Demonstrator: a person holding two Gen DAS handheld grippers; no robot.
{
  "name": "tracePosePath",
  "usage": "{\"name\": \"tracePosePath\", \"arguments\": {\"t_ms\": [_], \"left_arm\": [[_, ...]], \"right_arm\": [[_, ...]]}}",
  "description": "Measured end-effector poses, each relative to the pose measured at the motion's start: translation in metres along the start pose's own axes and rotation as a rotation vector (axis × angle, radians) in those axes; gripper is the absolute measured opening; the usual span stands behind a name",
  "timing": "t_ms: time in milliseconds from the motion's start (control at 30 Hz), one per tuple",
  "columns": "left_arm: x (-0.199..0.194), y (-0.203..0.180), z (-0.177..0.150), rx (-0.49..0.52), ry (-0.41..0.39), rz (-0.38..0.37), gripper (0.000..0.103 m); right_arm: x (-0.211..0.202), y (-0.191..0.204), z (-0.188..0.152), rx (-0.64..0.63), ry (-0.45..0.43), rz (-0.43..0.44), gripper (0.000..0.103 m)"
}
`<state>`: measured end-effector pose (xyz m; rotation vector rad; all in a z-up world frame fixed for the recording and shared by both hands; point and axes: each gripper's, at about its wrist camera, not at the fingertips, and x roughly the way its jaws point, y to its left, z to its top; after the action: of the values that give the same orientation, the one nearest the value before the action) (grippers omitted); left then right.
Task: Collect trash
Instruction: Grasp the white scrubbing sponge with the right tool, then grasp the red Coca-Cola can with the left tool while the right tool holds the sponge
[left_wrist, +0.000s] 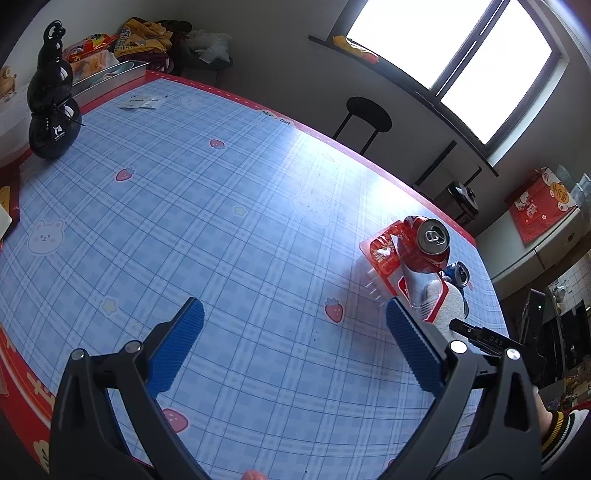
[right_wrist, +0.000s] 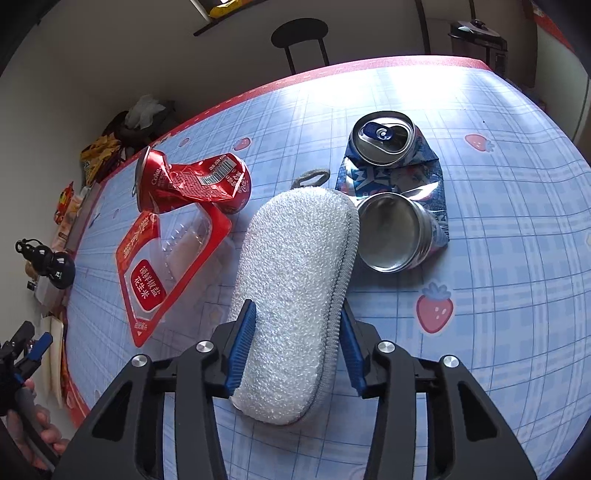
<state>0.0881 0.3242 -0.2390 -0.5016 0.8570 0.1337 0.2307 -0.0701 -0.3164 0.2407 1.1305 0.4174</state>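
My right gripper (right_wrist: 297, 332) is shut on a grey-white scrubbing sponge (right_wrist: 295, 273) that points forward over the table. Ahead of it lie a crushed red cola can (right_wrist: 188, 182), a red and clear snack wrapper (right_wrist: 166, 258) and a crushed blue can (right_wrist: 397, 195). My left gripper (left_wrist: 293, 321) is open and empty above the blue plaid tablecloth (left_wrist: 184, 221). In the left wrist view the red can (left_wrist: 424, 243), the wrapper (left_wrist: 388, 266), the blue can (left_wrist: 458, 275) and the sponge (left_wrist: 448, 306) sit at the right, just beyond its right finger.
A black gourd-shaped bottle (left_wrist: 51, 99) stands at the table's far left corner. A metal tray (left_wrist: 110, 75) and snack bags lie behind it. Small paper packets (left_wrist: 142, 101) lie near the far edge. A black stool (left_wrist: 365, 118) stands beyond the table.
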Motion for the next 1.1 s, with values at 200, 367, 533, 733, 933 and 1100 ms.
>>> {"name": "tracePosePath", "arguments": {"t_ms": [200, 367, 533, 733, 933, 1100], "left_arm": [[0.012, -0.03, 0.0, 0.037, 0.022, -0.033, 0.097], [0.022, -0.062, 0.002, 0.091, 0.03, -0.071, 0.096], [0.038, -0.103, 0.014, 0.096, 0.043, -0.132, 0.095], [0.071, -0.156, 0.036, 0.084, 0.05, -0.186, 0.094], [0.126, -0.182, 0.051, -0.023, 0.067, -0.149, 0.095], [0.154, -0.196, 0.05, -0.012, 0.055, -0.059, 0.094]], "right_arm": [[-0.03, -0.01, -0.005, 0.019, -0.032, 0.075, 0.023], [-0.056, -0.015, -0.009, -0.009, -0.071, 0.078, 0.017], [-0.086, -0.026, -0.015, -0.04, -0.118, 0.068, 0.017], [-0.129, -0.053, -0.02, -0.042, -0.183, 0.034, 0.017], [-0.172, -0.099, -0.03, 0.02, -0.233, -0.019, 0.017], [-0.196, -0.139, -0.045, 0.082, -0.253, -0.073, 0.017]]}}
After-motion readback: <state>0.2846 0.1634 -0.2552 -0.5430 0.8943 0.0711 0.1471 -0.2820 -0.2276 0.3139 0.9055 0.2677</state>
